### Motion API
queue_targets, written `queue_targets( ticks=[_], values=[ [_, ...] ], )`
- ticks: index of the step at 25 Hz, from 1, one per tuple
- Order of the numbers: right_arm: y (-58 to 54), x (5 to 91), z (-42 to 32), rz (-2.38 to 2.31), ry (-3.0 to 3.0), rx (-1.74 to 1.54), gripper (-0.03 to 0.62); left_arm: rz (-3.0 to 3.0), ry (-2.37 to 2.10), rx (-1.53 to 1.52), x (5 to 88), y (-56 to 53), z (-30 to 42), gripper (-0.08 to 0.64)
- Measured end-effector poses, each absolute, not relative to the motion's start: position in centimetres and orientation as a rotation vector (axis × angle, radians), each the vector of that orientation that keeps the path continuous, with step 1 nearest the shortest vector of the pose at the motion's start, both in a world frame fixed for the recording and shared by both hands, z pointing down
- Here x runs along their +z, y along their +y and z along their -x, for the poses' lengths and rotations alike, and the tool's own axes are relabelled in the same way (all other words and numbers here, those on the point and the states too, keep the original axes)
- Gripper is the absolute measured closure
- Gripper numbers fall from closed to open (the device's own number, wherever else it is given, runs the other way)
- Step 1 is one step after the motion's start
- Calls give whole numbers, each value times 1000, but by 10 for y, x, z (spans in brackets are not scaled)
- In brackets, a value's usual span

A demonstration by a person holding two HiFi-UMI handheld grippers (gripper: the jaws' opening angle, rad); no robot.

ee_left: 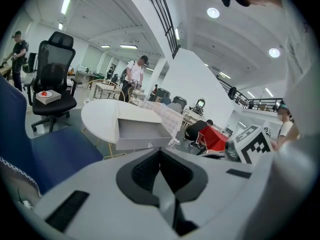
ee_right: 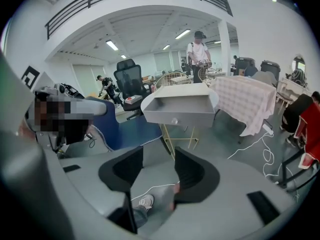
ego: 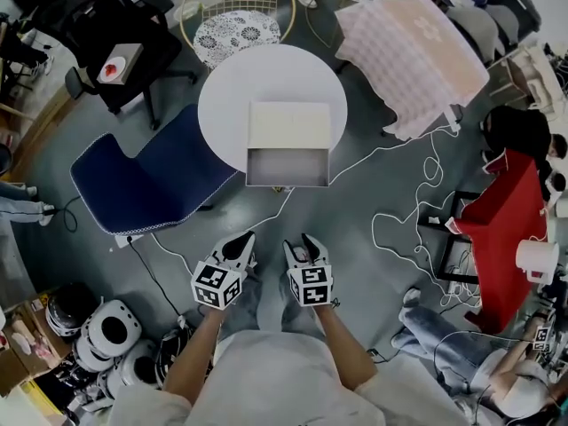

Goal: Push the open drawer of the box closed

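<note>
A cream box (ego: 288,124) sits on the round white table (ego: 231,87), its grey drawer (ego: 287,167) pulled out toward me and empty. The drawer also shows in the left gripper view (ee_left: 142,134) and in the right gripper view (ee_right: 180,111), with a small knob (ee_right: 174,120) on its front. Both grippers hang low in front of my body, well short of the table. My left gripper (ego: 244,240) (ee_left: 160,154) is shut with nothing in it. My right gripper (ego: 300,242) (ee_right: 158,156) stands open and holds nothing.
A blue chair (ego: 151,176) stands left of the table, close to the drawer. White cable (ego: 417,211) loops over the floor to the right. A pink checked cloth (ego: 413,51), a red stand (ego: 506,229), a black office chair (ego: 124,43) and several helmets (ego: 102,335) ring the area.
</note>
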State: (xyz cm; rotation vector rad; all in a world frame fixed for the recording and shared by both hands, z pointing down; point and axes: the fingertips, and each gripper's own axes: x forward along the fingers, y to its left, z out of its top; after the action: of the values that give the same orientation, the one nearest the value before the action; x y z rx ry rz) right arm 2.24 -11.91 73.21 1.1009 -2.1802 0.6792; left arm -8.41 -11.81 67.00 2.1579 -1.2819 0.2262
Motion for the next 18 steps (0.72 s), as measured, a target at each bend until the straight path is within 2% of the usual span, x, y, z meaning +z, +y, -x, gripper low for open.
queue_targets(
  ticks=[18],
  values=[
    [-155,769,-5,-1080,-2131,679,394,-2154,-1274,182,660,-119,74,548]
  ],
)
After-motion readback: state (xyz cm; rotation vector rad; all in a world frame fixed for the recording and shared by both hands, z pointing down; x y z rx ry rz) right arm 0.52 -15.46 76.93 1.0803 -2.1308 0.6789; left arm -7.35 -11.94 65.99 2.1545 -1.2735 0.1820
